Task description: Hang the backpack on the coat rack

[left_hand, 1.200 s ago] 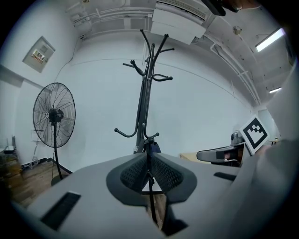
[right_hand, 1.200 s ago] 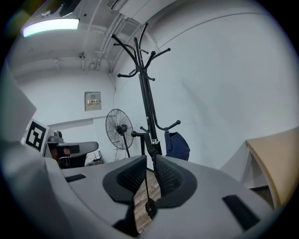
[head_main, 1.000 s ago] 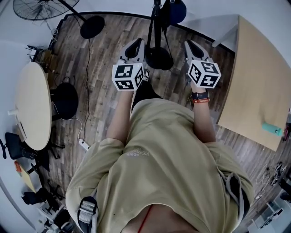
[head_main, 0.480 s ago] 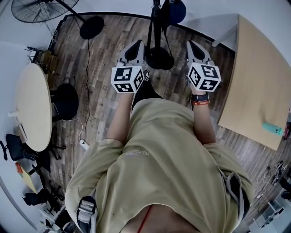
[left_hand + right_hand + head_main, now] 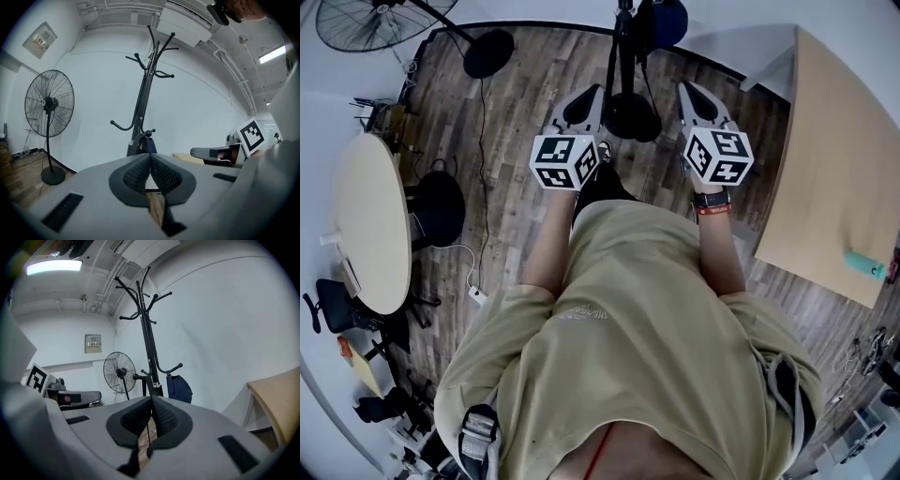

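Note:
A black coat rack (image 5: pixel 623 42) stands on the wooden floor right ahead of me, its round base (image 5: pixel 633 117) between my two grippers. A dark blue backpack (image 5: pixel 664 21) hangs from one of its low hooks; in the right gripper view the backpack (image 5: pixel 179 387) shows just right of the pole (image 5: pixel 149 343). In the left gripper view the backpack (image 5: pixel 150 145) peeks out behind the pole (image 5: pixel 143 93). My left gripper (image 5: pixel 592 94) and right gripper (image 5: pixel 686 89) point level at the rack, short of it. Both are shut with the pads together and nothing between them.
A standing fan (image 5: pixel 370 19) is at the far left, with a black round base (image 5: pixel 487 54) near it. A pale round table (image 5: pixel 366 216) lies to my left. A wooden table (image 5: pixel 839 169) with a teal object (image 5: pixel 865 265) is at my right.
Both grippers have drifted slightly toward the rack's base, and the left one now angles more to the right. The backpack and rack have not moved.

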Tool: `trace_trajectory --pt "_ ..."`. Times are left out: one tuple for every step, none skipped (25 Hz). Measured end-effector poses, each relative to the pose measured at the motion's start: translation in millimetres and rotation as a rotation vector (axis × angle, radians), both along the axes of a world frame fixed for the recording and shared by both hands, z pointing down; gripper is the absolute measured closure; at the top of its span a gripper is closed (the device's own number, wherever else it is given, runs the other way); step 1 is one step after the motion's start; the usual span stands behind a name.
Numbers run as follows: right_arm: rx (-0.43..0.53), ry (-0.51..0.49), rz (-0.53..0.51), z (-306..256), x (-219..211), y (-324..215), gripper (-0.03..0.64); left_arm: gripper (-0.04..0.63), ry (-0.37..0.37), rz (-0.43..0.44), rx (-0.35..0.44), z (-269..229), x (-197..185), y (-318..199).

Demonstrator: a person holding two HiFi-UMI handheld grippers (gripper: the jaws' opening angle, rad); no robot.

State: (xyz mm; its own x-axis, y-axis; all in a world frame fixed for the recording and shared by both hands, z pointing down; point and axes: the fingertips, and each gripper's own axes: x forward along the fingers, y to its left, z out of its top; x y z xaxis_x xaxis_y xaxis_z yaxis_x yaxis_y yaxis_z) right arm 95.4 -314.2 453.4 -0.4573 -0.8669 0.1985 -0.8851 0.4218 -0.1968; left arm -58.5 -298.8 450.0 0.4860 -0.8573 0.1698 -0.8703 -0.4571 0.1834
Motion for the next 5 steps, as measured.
trace_trajectory --pt "-0.003 -0.004 -0.001 2 -2 -4 0.601 0.571 0.012 0.005 -0.008 2 -1 -3" --pt "-0.006 -0.007 -0.003 3 -4 -8 0.600 0.571 0.017 0.008 -0.017 4 -3 -7" --pt "-0.009 -0.009 -0.006 5 -7 -13 0.601 0.571 0.015 0.011 -0.024 7 -5 -11" --pt "-0.012 -0.010 -0.009 6 -10 -17 0.601 0.571 0.009 0.014 -0.031 9 -7 -15" --pt "-0.015 -0.011 -0.014 8 -13 -21 0.601 0.571 0.001 0.016 -0.037 12 -10 -19"
